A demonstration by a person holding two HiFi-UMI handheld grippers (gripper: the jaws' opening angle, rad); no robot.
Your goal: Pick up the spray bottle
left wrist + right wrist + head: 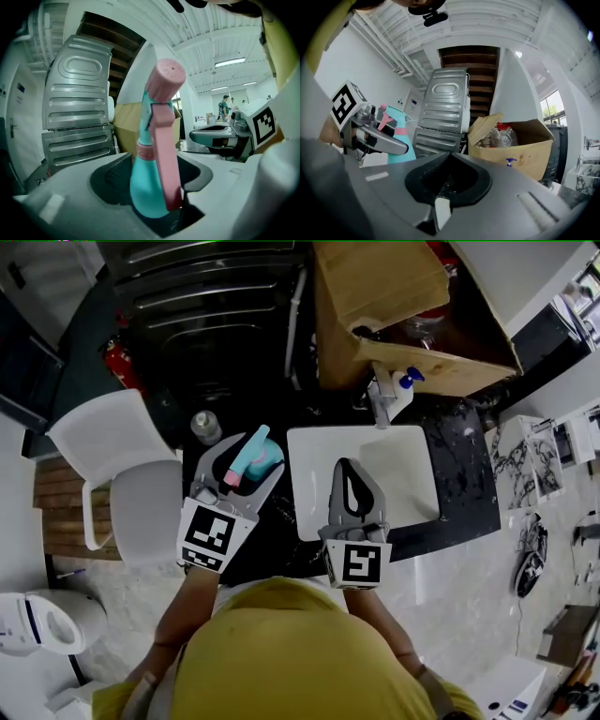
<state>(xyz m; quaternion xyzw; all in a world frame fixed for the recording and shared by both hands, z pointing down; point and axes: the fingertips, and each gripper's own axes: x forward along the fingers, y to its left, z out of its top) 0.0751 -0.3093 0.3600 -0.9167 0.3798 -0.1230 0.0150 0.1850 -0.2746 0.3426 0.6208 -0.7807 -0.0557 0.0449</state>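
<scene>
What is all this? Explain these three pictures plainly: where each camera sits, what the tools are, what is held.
A person in a yellow top holds two tools. The top-down picture comes from a head camera; the other two from cameras riding on each tool. The left hand-held gripper clamps a teal plastic spray bottle with a pink trigger head. The right hand-held gripper is shut and empty, above a white rectangular slab. Beyond stands an open brown cardboard box.
</scene>
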